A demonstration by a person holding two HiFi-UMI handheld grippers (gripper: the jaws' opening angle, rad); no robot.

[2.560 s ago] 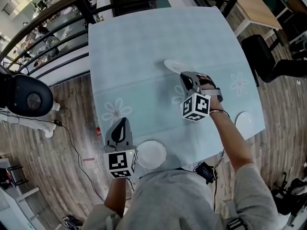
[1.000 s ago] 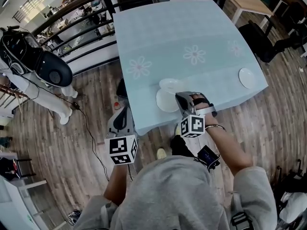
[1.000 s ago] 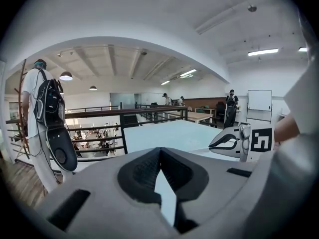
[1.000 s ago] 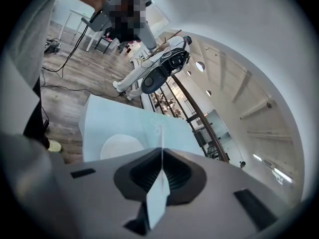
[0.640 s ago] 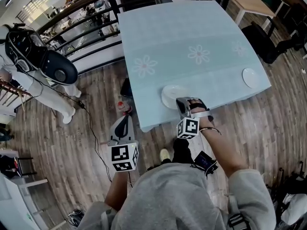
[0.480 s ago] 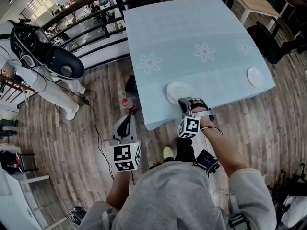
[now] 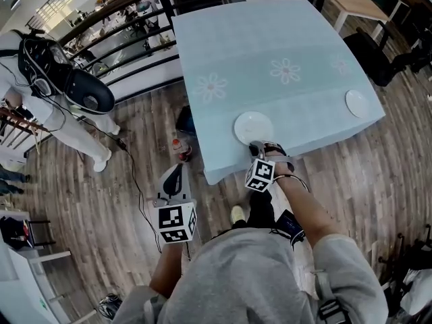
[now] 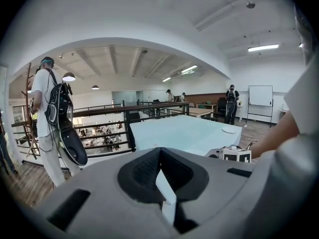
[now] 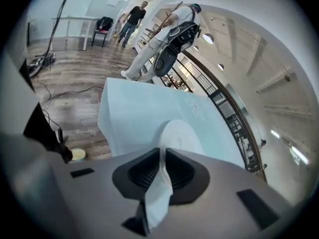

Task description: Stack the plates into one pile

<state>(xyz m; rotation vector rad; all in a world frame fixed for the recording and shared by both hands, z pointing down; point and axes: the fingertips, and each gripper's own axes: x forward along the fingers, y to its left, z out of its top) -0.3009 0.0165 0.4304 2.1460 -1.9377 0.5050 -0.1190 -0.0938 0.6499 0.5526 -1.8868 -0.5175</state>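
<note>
A white plate [image 7: 253, 125] lies flat near the front left corner of the pale blue table [image 7: 270, 39]; whatever is under it is hidden. My right gripper [image 7: 257, 147] is at the plate's near rim. In the right gripper view the plate [image 9: 179, 133] runs into the narrow slit of the right gripper [image 9: 162, 156], whose jaws are starting to open. A second white plate [image 7: 356, 102] sits alone at the table's right edge, and is also seen far off as the second plate [image 8: 229, 130]. My left gripper [image 7: 173, 172] hangs shut and empty over the floor, left of the table.
A person with a dark backpack [image 7: 40, 66] stands on the wooden floor to the left. A black railing [image 7: 135, 19] runs behind the table. A black chair [image 7: 368, 46] stands off the table's right side, and small items [image 7: 179, 147] lie on the floor by the table's left corner.
My right gripper carried a plate from mid-table to the plate at the near left corner and lowered it onto that one. The left gripper moved off the table over the floor.
</note>
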